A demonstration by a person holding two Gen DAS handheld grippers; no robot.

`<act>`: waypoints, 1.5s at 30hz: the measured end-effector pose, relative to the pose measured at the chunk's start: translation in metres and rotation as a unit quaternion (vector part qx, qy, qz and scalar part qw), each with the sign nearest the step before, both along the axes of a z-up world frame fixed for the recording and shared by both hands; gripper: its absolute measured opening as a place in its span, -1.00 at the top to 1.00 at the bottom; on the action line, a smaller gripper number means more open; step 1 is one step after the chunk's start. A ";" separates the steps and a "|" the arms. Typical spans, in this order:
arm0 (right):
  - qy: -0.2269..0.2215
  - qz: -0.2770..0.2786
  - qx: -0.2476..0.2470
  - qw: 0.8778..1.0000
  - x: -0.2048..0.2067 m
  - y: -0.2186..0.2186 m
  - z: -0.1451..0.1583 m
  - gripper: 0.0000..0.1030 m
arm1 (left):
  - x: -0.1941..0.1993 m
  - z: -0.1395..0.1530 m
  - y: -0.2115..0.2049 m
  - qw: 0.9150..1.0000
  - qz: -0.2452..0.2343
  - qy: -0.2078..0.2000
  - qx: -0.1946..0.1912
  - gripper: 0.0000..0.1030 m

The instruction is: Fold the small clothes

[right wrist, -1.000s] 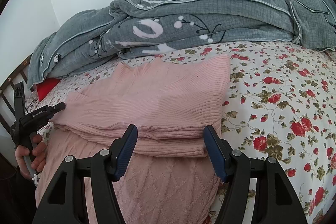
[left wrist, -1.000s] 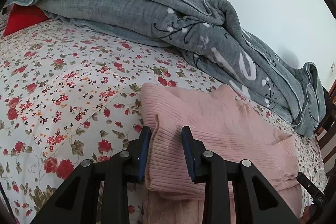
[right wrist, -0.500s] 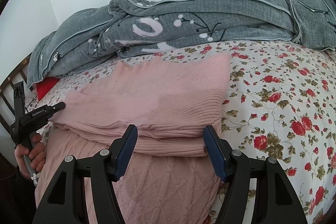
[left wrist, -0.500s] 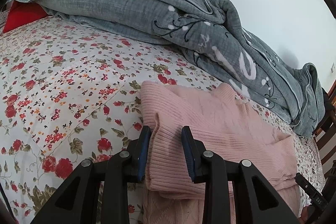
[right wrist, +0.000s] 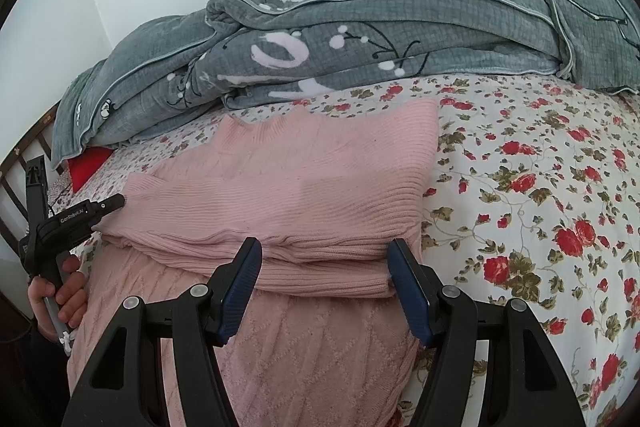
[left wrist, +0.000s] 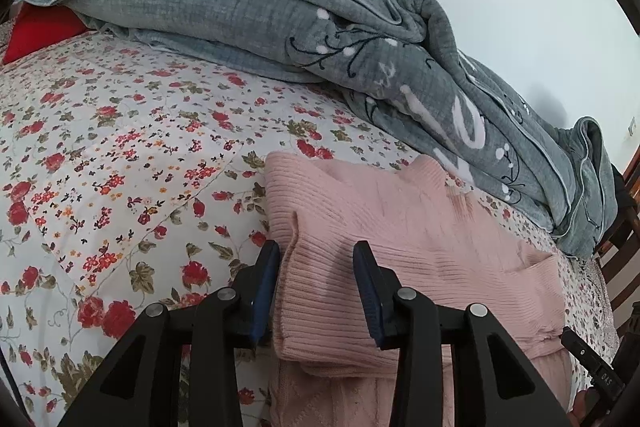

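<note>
A pink knit sweater (left wrist: 400, 227) lies folded on the floral bed sheet (left wrist: 120, 167), its ribbed upper layers stacked over a cable-knit lower part (right wrist: 280, 347). My left gripper (left wrist: 316, 267) sits at the sweater's left front corner. Its jaws are opening, with the ribbed fold between them and the pads no longer squeezing it. The right gripper (right wrist: 324, 267) stands open and wide over the folded edge of the sweater (right wrist: 300, 179), its pads clear of the cloth. In the right wrist view a hand (right wrist: 60, 291) holds the left gripper's black body at the sweater's far side.
A rumpled grey quilt (left wrist: 280, 7) (right wrist: 360, 39) runs along the wall behind the sweater. A red pillow (left wrist: 36, 31) peeks out beneath it. Wooden bed rails (left wrist: 624, 259) stand at the bed's end. Bare floral sheet (right wrist: 540, 187) lies beside the sweater.
The left gripper's jaws have spread a little wider around the sweater's corner fold. The right gripper and the sweater have kept still.
</note>
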State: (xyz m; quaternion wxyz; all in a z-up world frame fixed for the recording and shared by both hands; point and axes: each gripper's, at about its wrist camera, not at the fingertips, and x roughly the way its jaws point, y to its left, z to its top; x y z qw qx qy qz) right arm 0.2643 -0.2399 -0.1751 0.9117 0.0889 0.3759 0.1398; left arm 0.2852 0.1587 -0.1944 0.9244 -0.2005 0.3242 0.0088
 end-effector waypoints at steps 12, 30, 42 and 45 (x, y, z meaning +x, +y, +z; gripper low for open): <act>0.001 0.000 0.001 1.000 -0.001 0.000 -0.001 -0.25 | -0.013 0.018 -0.006 0.998 -0.012 -0.055 0.018 0.87; 0.003 -0.001 0.000 1.000 0.000 0.000 0.000 -0.25 | -0.010 0.023 -0.009 0.997 -0.028 -0.067 -0.005 0.88; 0.008 -0.008 -0.005 1.000 0.000 0.000 -0.001 -0.25 | 0.022 0.000 0.007 0.998 0.010 0.030 -0.045 0.87; 0.003 -0.016 -0.004 1.000 -0.001 -0.001 0.004 -0.25 | 0.016 0.001 0.011 0.998 0.012 0.028 -0.064 0.85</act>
